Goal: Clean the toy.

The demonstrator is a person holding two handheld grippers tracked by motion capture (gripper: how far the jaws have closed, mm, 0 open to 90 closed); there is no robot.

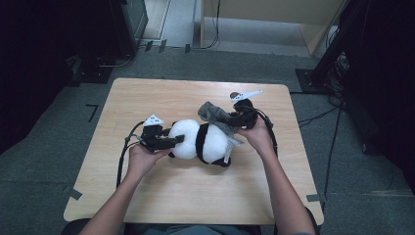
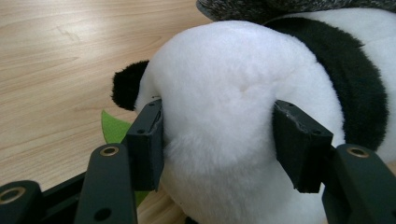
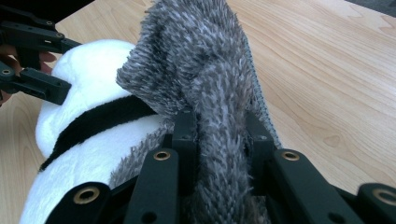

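From the high view a plush panda (image 1: 203, 142) lay on its side near the middle of a wooden desk (image 1: 195, 196), with a grey fuzzy cloth (image 1: 215, 115) draped over its upper right side. The person's left hand (image 1: 142, 159) held the left gripper (image 1: 171, 142) against the toy's white head end, and the right hand (image 1: 257, 137) held the right gripper (image 1: 235, 120) at the cloth. A small white tag (image 1: 228, 154) hung from the panda near its lower right edge; any writing on it was too small to read.

The left gripper view showed what the high view could not: the two jaws stood partly open on either side of the panda's white rounded head (image 2: 224, 107), each pad pressed into the fur, so the toy was clasped between them. A black ear (image 2: 128, 91) stuck out to the left, a black band (image 2: 355, 79) crossed the body to the right, and a scrap of green (image 2: 114, 128) peeked from under the toy on the desk.

The right gripper view showed its jaws narrowed around a bunched fold of the grey cloth (image 3: 219, 140), which rose between them and spread out above, lying over the panda's white and black body (image 3: 88, 140). A stitched hem (image 3: 257, 79) ran down the cloth's right edge. The left gripper (image 3: 35, 58) appeared farther off at the upper left of that view, on the panda's head.

No brand or readable lettering showed on anything.
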